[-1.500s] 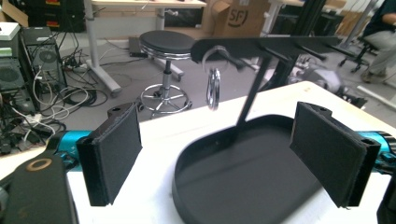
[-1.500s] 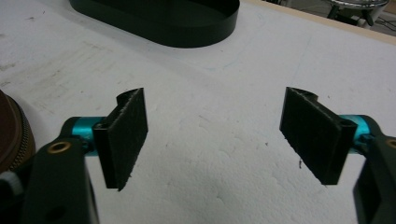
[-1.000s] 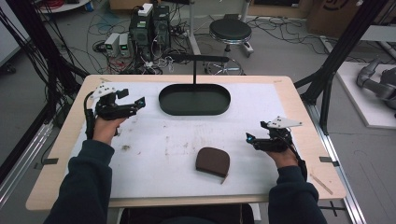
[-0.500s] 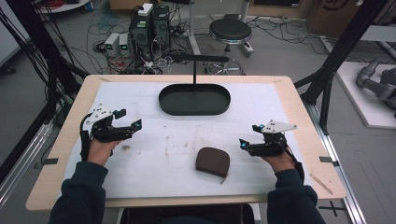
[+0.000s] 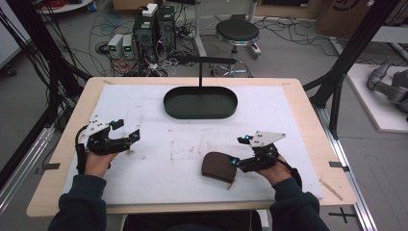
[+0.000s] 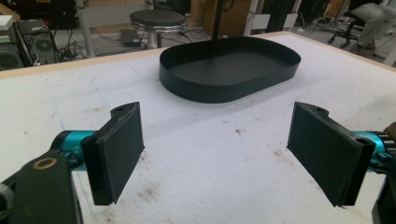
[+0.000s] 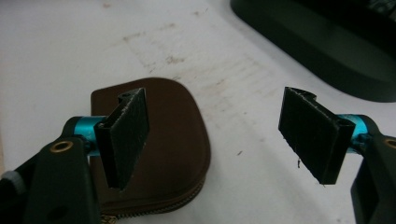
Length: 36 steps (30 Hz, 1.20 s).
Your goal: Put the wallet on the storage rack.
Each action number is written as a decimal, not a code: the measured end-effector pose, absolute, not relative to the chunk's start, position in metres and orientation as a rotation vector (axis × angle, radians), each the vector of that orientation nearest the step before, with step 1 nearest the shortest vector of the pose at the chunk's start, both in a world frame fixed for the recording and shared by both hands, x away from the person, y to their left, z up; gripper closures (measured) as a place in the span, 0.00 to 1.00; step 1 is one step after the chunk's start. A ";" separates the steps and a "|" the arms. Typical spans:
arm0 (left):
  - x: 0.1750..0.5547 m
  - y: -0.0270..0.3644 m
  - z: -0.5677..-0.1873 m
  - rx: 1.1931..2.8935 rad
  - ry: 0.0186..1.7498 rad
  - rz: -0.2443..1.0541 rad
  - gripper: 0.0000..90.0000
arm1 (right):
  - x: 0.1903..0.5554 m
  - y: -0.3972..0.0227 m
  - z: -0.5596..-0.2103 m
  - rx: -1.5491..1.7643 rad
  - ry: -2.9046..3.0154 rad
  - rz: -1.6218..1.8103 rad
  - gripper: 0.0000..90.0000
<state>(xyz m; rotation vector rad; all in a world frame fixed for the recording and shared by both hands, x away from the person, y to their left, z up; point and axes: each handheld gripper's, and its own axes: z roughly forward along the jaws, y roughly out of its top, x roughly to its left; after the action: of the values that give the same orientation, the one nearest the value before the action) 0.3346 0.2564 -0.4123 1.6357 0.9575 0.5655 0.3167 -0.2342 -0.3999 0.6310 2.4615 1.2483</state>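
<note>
A brown zip pouch (image 5: 217, 166) lies flat on the white mat near the front, right of centre. My right gripper (image 5: 238, 151) is at its right edge, open, and its jaws have just been closing a little. In the right gripper view the pouch (image 7: 173, 140) lies under and behind one jaw of the right gripper (image 7: 219, 135), while the gap between the pads is over bare mat. My left gripper (image 5: 127, 130) is low over the left side of the mat. Seen in its own view, the left gripper (image 6: 233, 154) is open with nothing between its jaws and faces the black oval tray (image 6: 229, 70).
The black oval tray (image 5: 200, 102) sits at the back centre of the table, with a thin black post and crossbar (image 5: 200, 67) rising behind it. The white mat (image 5: 178, 144) carries brown stains. Beyond the table stand a stool (image 5: 236, 32), cables and equipment.
The right gripper has moved left up to the pouch's edge. The left gripper has come down and toward the near side of the mat.
</note>
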 end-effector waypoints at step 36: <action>0.340 0.245 -0.422 1.724 0.951 0.544 0.21 | 0.352 -0.246 -0.412 0.852 2.641 1.440 0.92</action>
<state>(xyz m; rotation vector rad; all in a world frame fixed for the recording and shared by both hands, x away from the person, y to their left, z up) 0.3398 0.2453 -0.4219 1.7241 0.9509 0.5438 0.3516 -0.2455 -0.4119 0.8523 2.6409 1.4395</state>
